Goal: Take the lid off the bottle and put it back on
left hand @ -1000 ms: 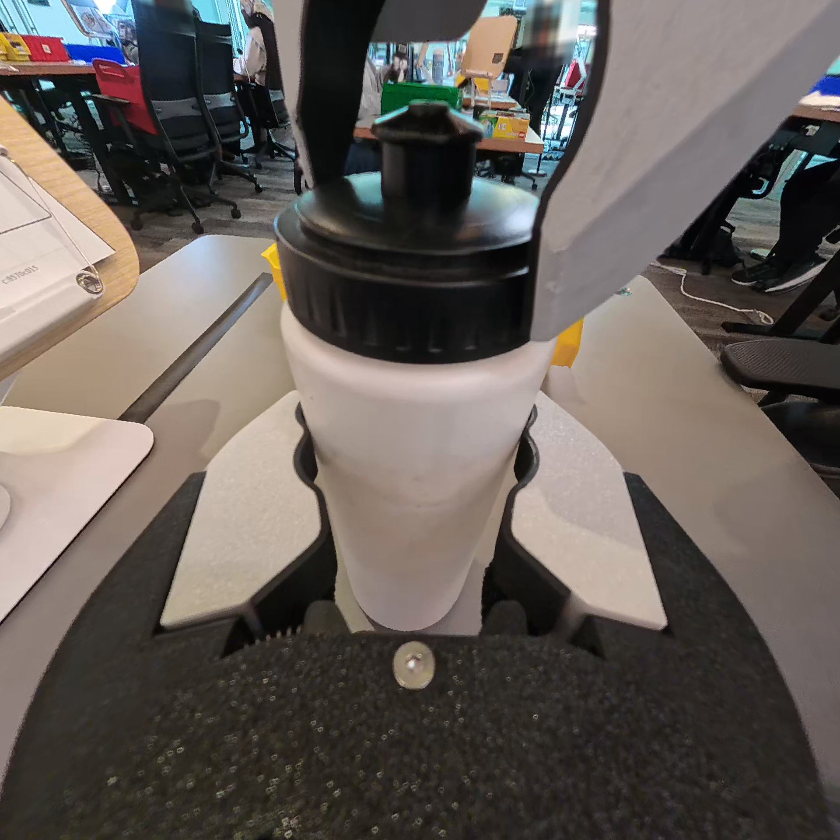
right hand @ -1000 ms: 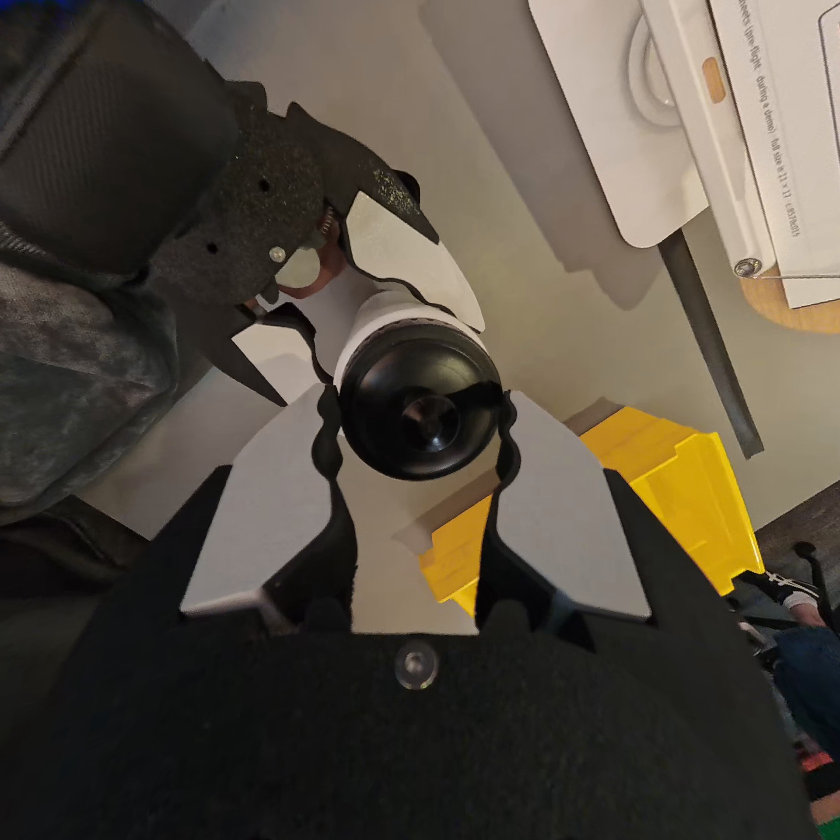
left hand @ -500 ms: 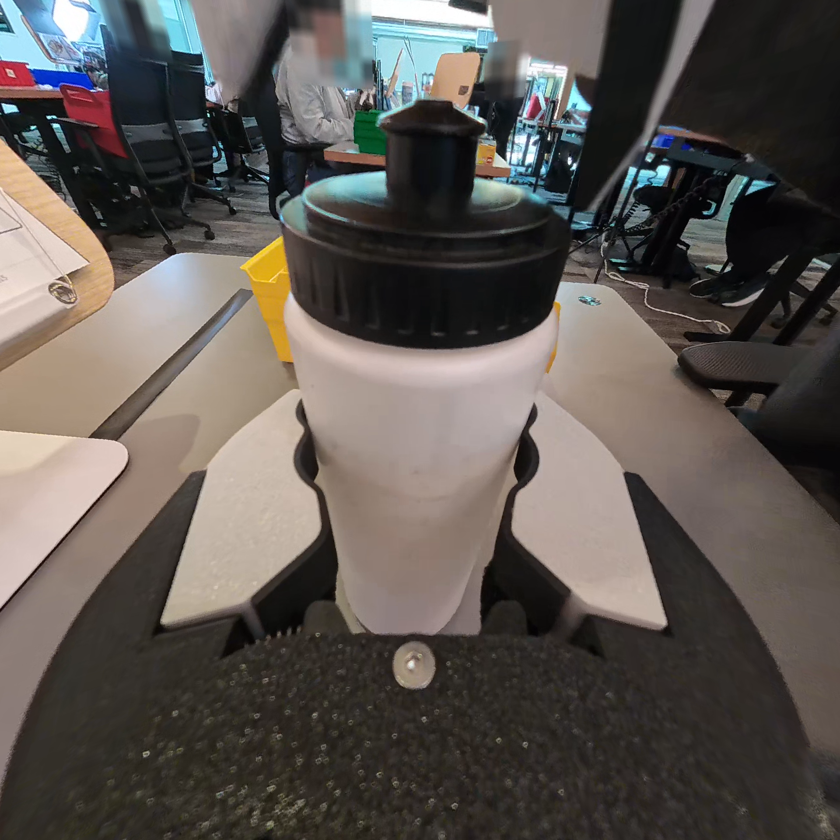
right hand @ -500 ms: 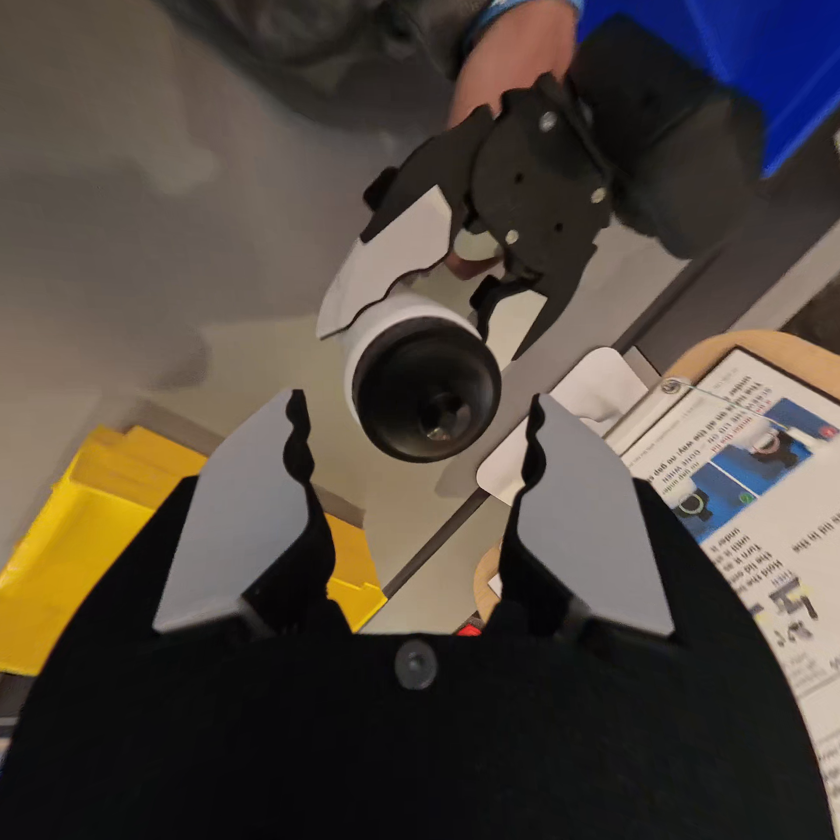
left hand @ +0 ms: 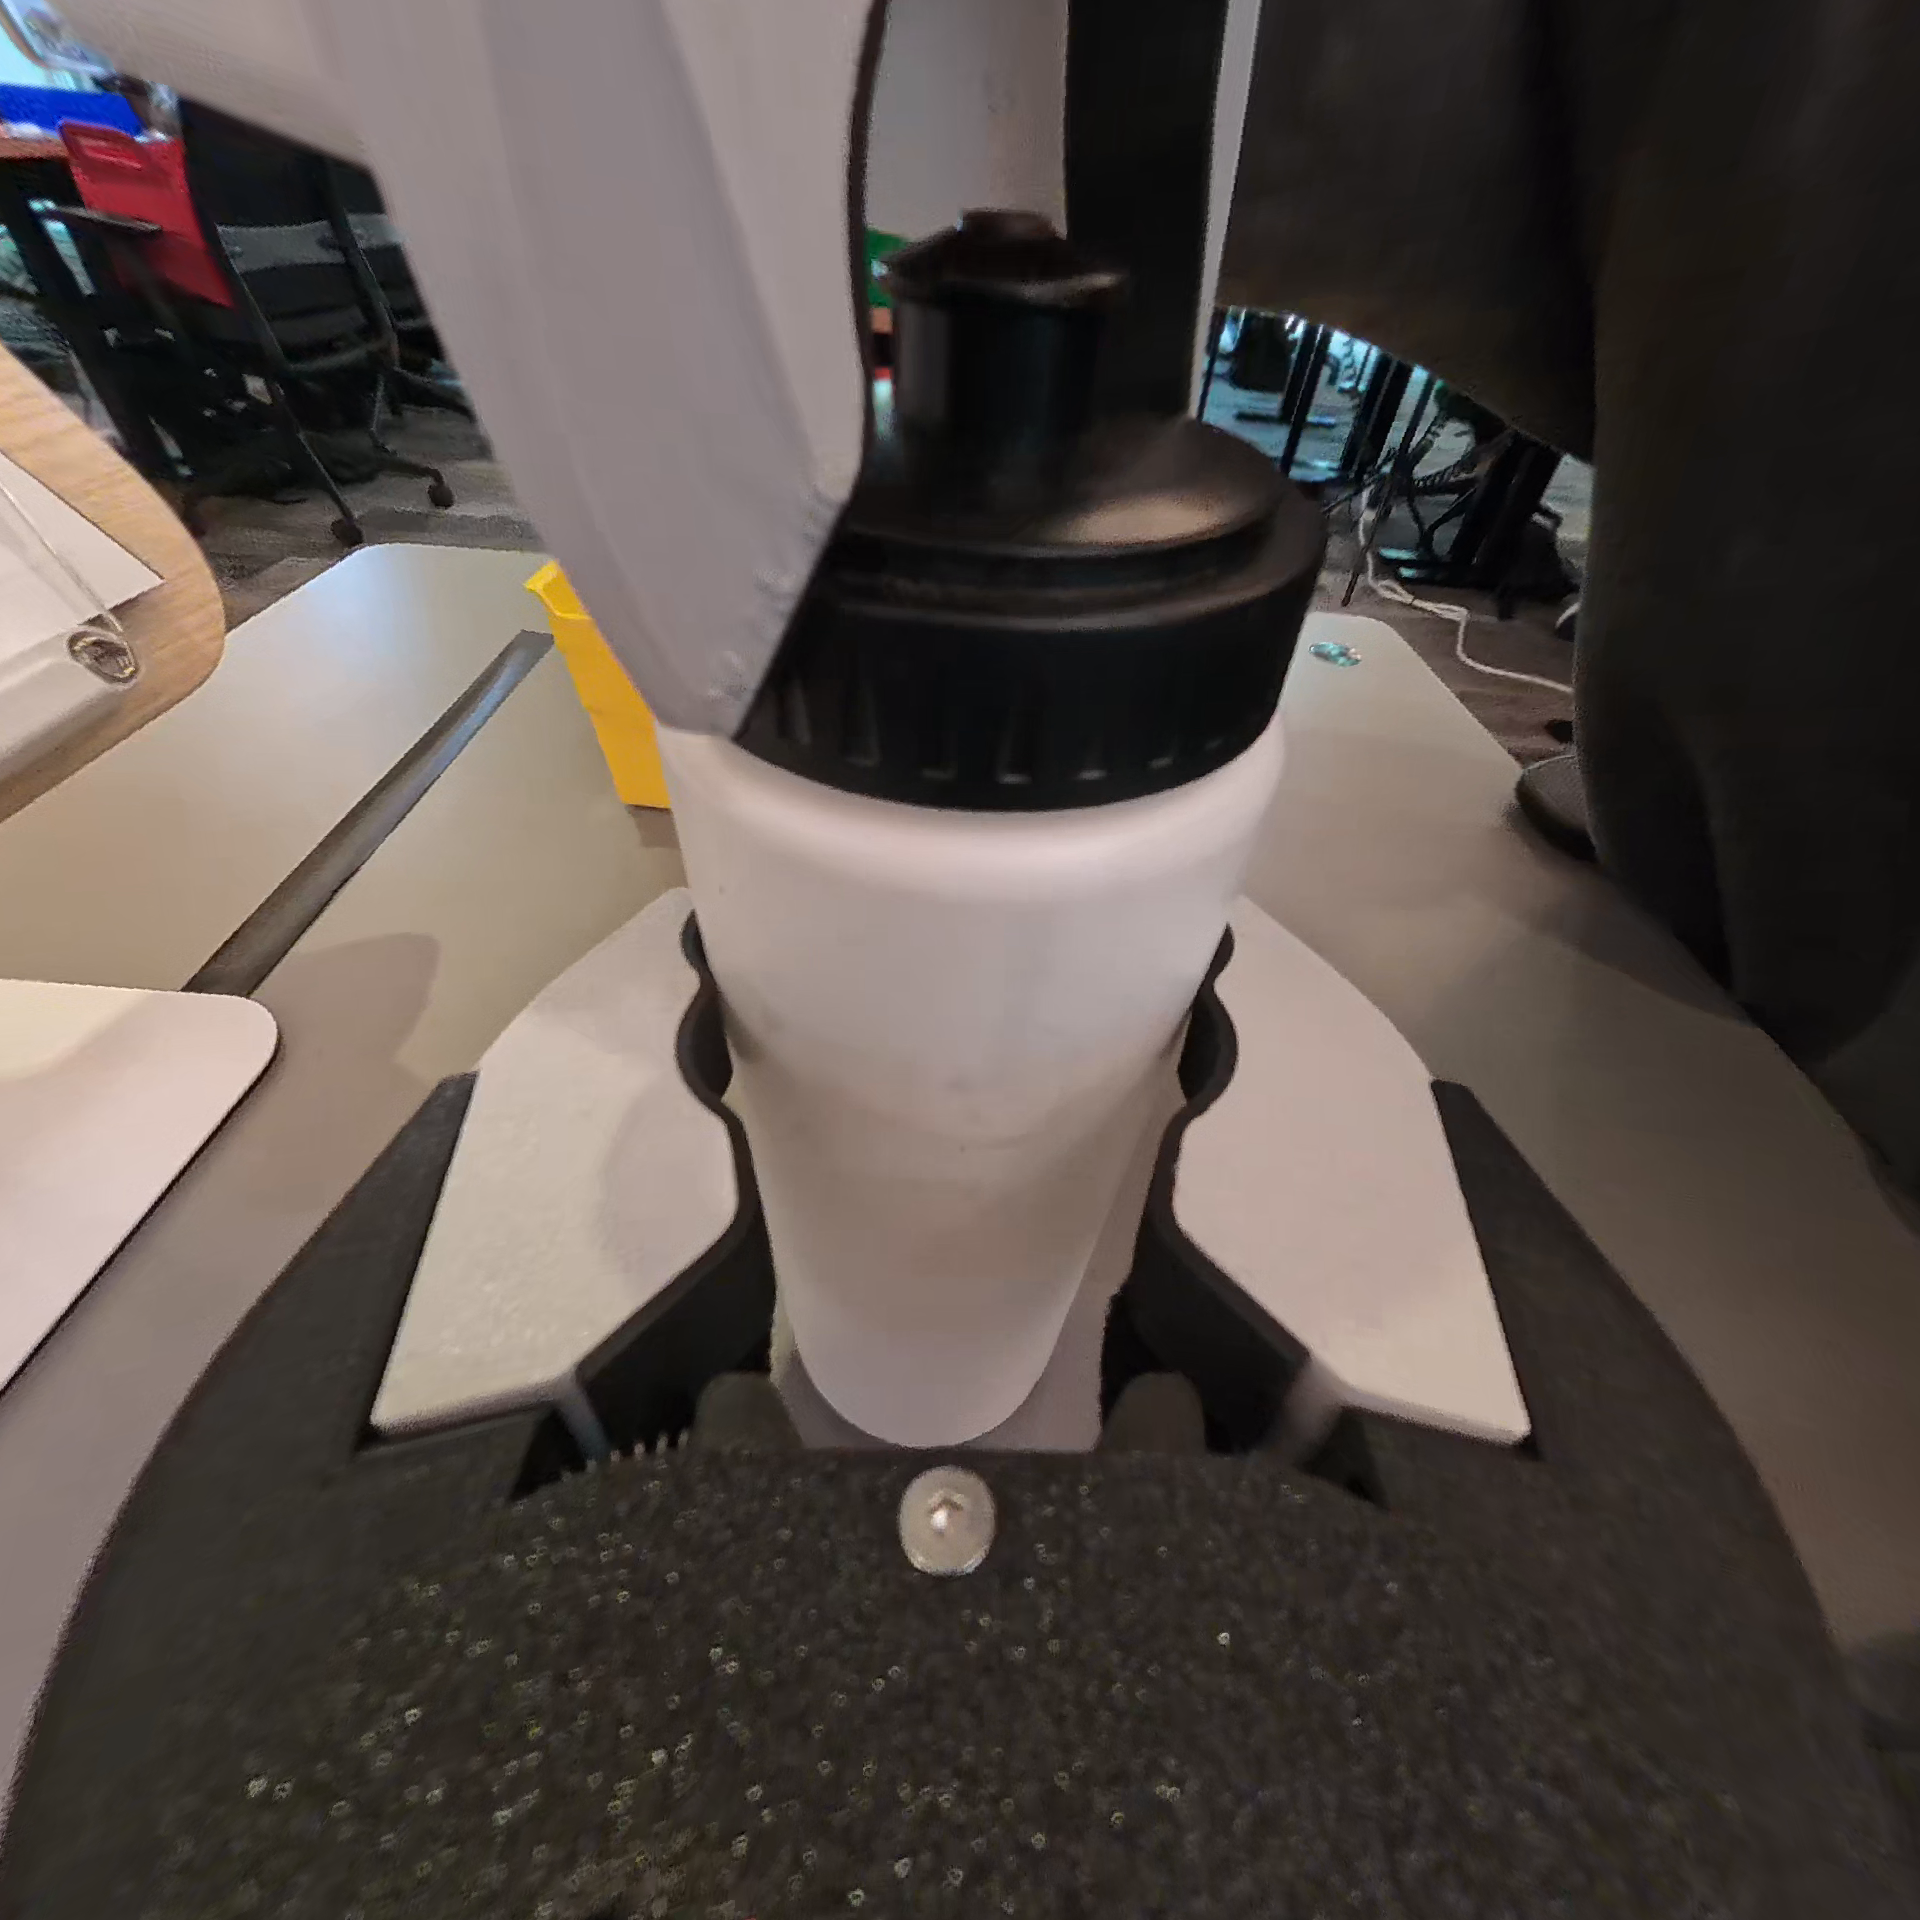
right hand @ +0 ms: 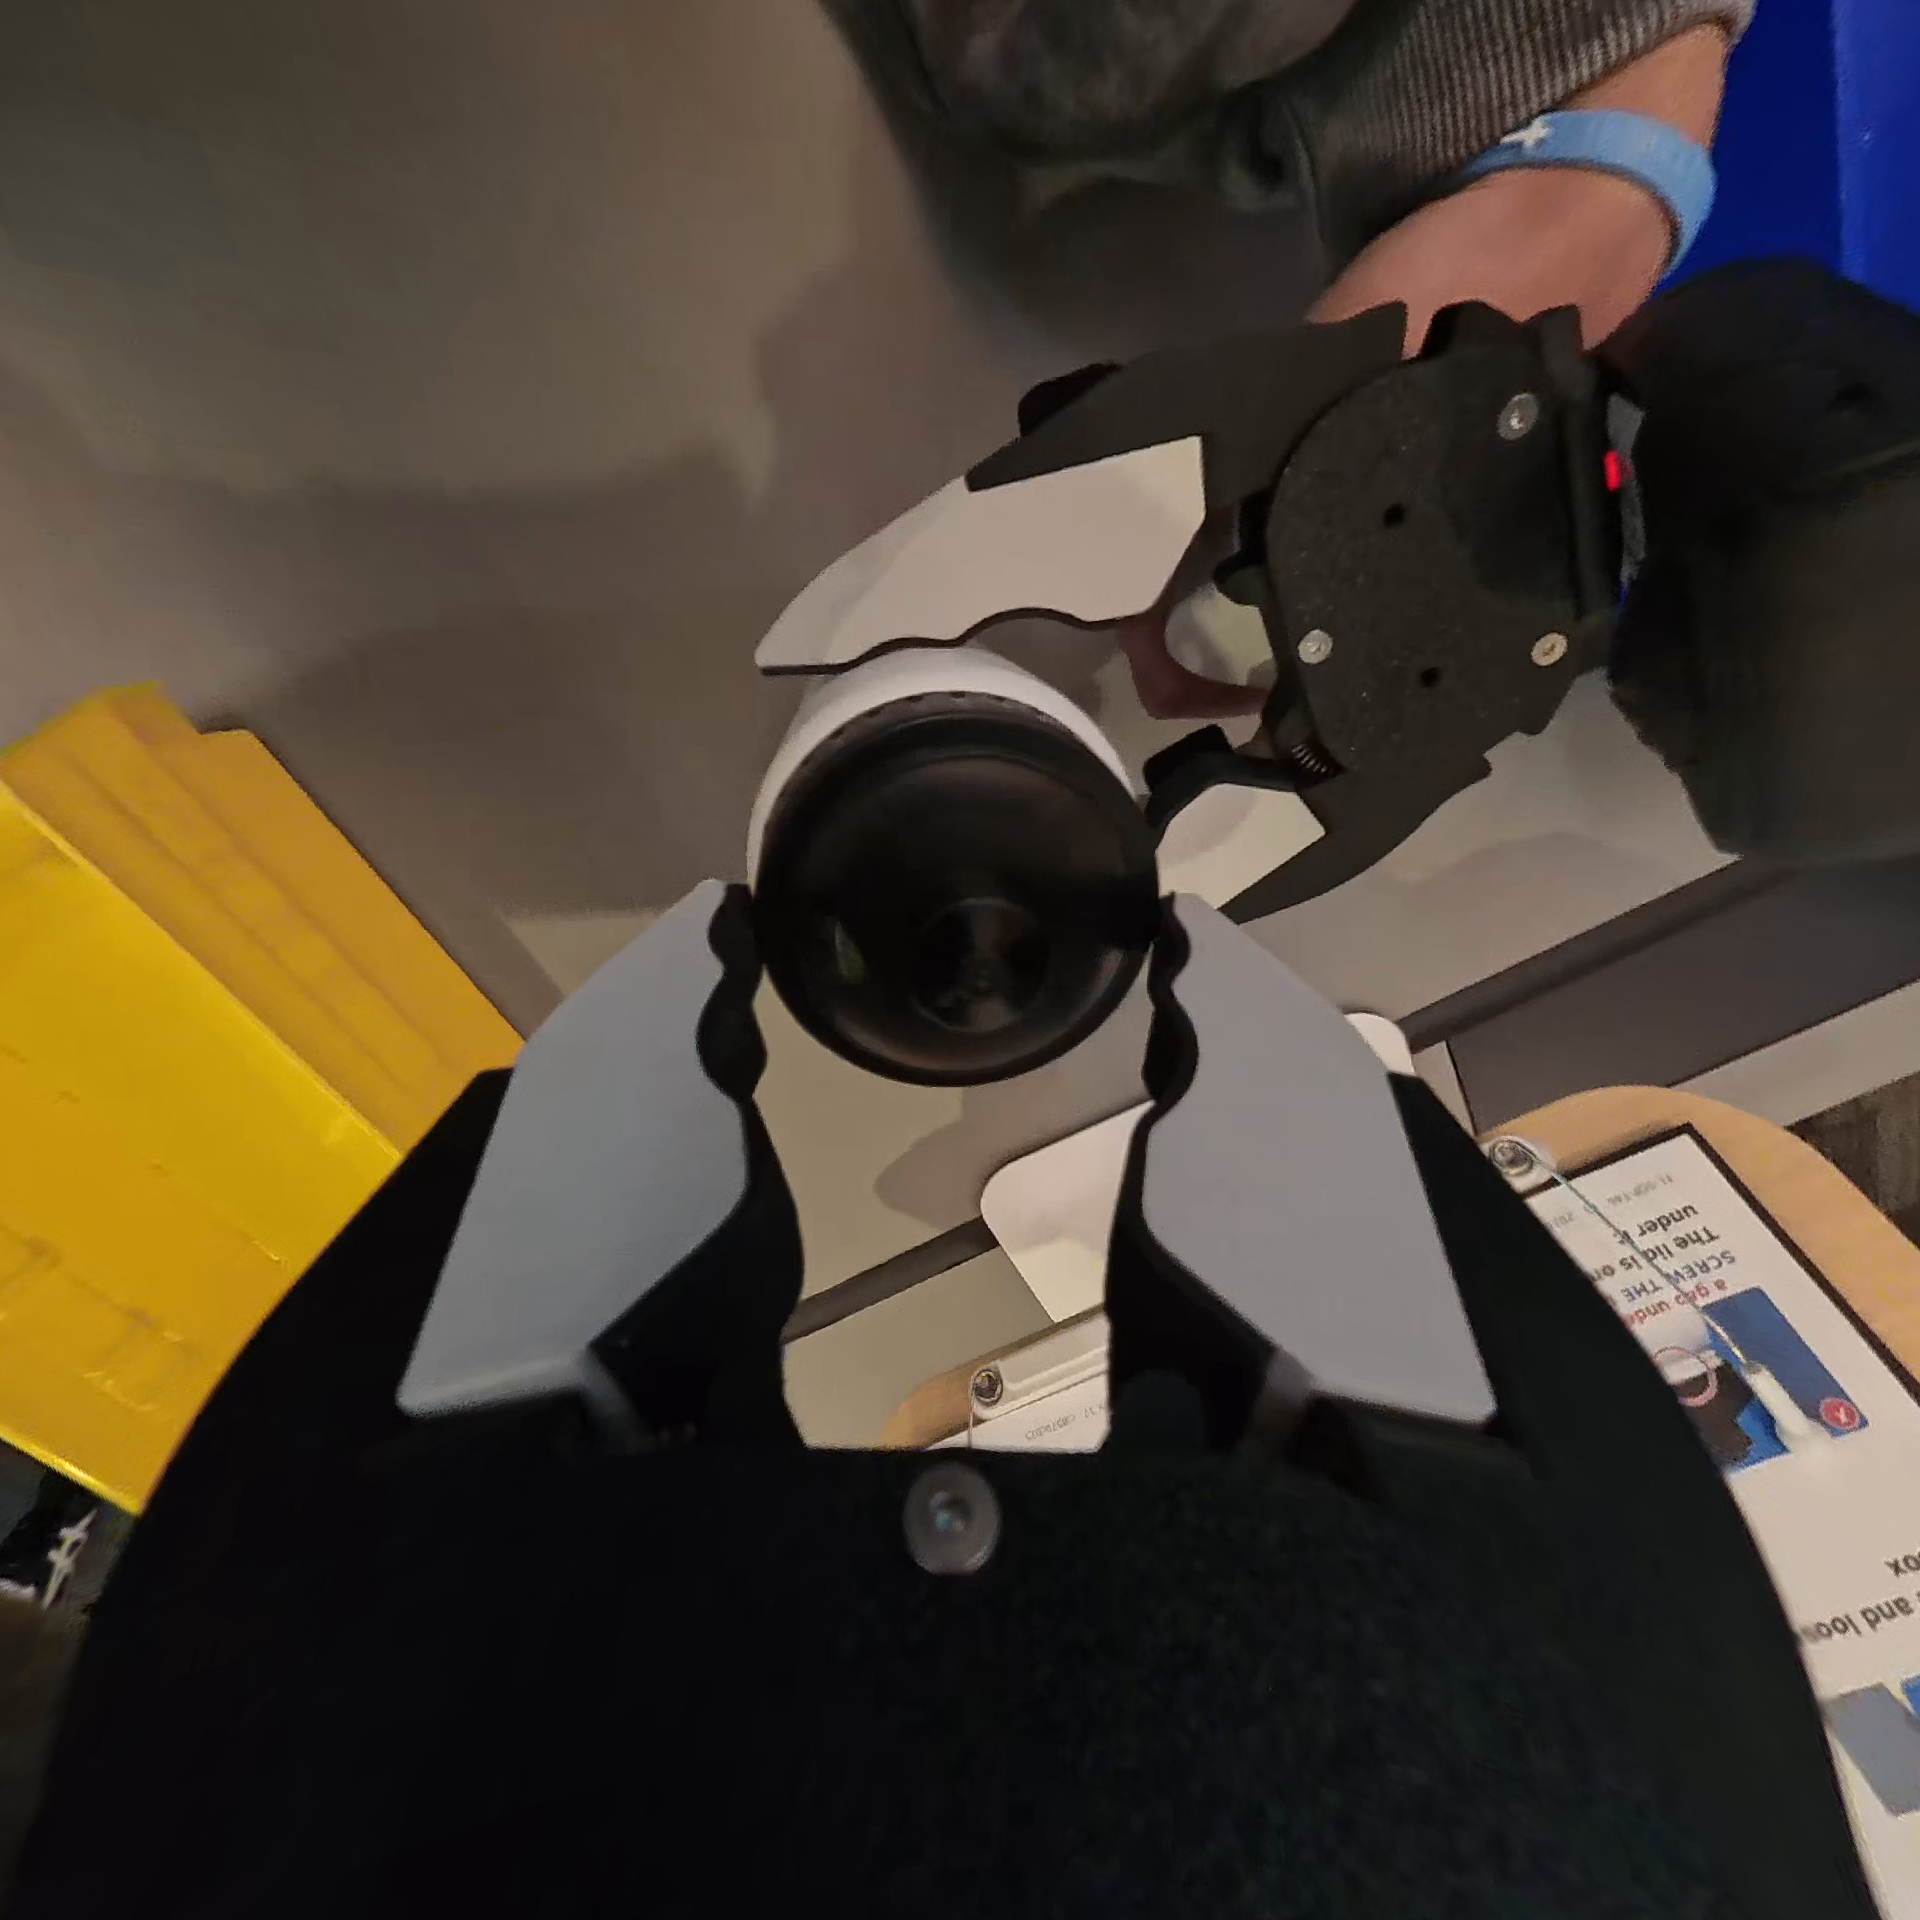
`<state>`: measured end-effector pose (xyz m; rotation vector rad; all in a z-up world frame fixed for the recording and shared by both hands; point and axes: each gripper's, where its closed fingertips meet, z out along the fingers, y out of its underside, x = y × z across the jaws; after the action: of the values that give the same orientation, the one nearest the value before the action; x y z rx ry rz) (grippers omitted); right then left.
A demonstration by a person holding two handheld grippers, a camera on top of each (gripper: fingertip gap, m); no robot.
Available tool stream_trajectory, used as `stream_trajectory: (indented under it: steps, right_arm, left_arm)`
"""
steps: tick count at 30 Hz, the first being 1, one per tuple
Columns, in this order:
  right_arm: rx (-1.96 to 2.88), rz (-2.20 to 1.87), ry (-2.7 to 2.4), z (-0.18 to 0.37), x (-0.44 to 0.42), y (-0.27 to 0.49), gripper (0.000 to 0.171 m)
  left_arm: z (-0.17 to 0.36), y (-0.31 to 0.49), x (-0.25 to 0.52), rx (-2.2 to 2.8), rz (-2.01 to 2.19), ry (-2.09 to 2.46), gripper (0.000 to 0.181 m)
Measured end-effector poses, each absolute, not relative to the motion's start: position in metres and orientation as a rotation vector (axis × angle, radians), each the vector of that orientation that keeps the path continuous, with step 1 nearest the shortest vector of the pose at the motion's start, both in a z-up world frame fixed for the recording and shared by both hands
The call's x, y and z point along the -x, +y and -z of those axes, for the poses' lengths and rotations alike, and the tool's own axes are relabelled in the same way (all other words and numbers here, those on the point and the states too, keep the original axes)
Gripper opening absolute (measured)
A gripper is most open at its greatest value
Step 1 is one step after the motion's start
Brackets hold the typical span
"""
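Smooth grey tabletop (left hand: 343, 748) with a dark seam running across it; a yellow plastic bin (right hand: 156, 1049) sits on it beyond the bottle, a white rounded-corner pad (left hand: 94, 1132) off to one side, and a round wooden board holding a printed instruction sheet (right hand: 1704, 1340) at the edge. Office chairs (left hand: 281, 343) and desks fill the room behind. The left gripper (left hand: 961, 1101) is clamped on the body of the white plastic bottle (left hand: 966, 1039), holding it upright. The ribbed black screw lid with pull spout (right hand: 951, 914) is seated on the bottle's neck. The right gripper (right hand: 951, 935) is over it from above, its two fingertips touching opposite sides of the lid rim, closed on it.
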<state>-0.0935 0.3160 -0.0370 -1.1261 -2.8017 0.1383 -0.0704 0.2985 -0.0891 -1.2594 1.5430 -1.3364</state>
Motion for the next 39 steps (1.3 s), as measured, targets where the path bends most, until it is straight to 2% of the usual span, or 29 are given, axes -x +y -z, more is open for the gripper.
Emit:
stream_trajectory:
  steps: [12, 28, 39]
  right_arm:
    - [1.486, -0.169, -2.609, 0.0376, 0.0878, 0.3132, 0.072]
    - [2.112, -0.092, -2.092, 0.0374, 0.0865, 0.3097, 0.072]
    - [2.558, -0.050, -1.271, 0.0371, 0.0872, 0.3076, 0.072]
  left_arm:
    - [0.0902, 0.2978, 0.0665, 1.275, 1.305, 1.550, 0.086]
    - [0.0897, 0.2993, 0.0656, 1.286, 1.286, 1.505, 0.086]
    - [0.0887, 0.3002, 0.0636, 1.281, 1.293, 1.468, 0.086]
